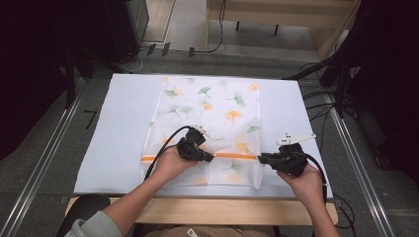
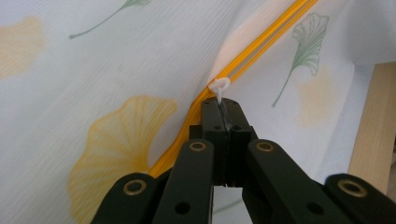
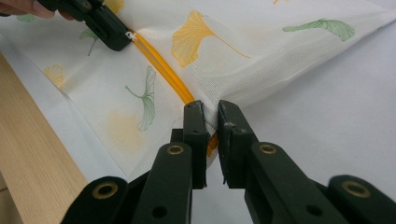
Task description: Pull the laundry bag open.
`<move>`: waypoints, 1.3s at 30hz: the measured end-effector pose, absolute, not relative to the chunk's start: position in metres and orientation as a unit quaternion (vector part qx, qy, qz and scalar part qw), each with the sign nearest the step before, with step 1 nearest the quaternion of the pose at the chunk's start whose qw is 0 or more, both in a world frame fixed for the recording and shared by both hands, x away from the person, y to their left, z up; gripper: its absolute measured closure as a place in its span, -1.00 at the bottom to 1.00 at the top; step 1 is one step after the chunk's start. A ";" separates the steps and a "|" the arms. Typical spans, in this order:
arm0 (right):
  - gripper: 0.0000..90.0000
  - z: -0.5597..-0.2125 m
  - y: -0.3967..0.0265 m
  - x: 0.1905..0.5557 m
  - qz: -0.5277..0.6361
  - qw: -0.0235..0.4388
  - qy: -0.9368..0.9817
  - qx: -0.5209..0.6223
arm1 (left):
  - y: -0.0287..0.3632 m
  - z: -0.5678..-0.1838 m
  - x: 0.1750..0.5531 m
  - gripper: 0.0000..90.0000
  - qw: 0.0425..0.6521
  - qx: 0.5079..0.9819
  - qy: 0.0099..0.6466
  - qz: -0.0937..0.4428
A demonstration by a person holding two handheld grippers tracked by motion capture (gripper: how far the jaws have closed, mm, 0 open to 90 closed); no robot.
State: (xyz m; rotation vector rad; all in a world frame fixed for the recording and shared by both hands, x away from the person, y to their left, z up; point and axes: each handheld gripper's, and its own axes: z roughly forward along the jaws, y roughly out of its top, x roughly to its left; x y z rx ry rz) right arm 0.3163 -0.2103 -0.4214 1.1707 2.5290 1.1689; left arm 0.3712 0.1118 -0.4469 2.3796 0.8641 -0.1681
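Note:
A white mesh bag (image 1: 212, 113) printed with green and orange ginkgo leaves lies flat on the white table cover (image 1: 123, 128). An orange zipper (image 1: 234, 155) runs across its near end. My left gripper (image 1: 210, 158) is shut on the small white zipper pull (image 2: 219, 86), which pokes out past the jaw tips (image 2: 221, 109) on the zipper (image 2: 261, 39). My right gripper (image 1: 262, 159) sits at the bag's right edge. Its jaws (image 3: 211, 114) pinch the mesh at the zipper's end (image 3: 187, 95), with a narrow gap between them. The left gripper (image 3: 116, 39) is farther along the zipper.
The table's wooden front edge (image 1: 197, 210) runs just below the cover. Metal rails (image 1: 44, 163) flank the table on both sides. Cables (image 1: 321, 98) lie on the floor at the right, and a dark seat (image 1: 81, 210) stands at the bottom left.

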 end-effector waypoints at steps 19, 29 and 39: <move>0.86 -0.422 -0.212 0.317 0.384 0.061 0.834 0.391 | 0.122 -0.443 0.369 1.00 0.313 0.888 0.329 -0.067; 0.86 -0.423 -0.212 0.318 0.383 0.061 0.835 0.391 | 0.124 -0.443 0.370 1.00 0.314 0.888 0.330 -0.069; 0.86 -0.423 -0.212 0.318 0.383 0.060 0.835 0.391 | 0.126 -0.442 0.370 1.00 0.318 0.886 0.331 -0.071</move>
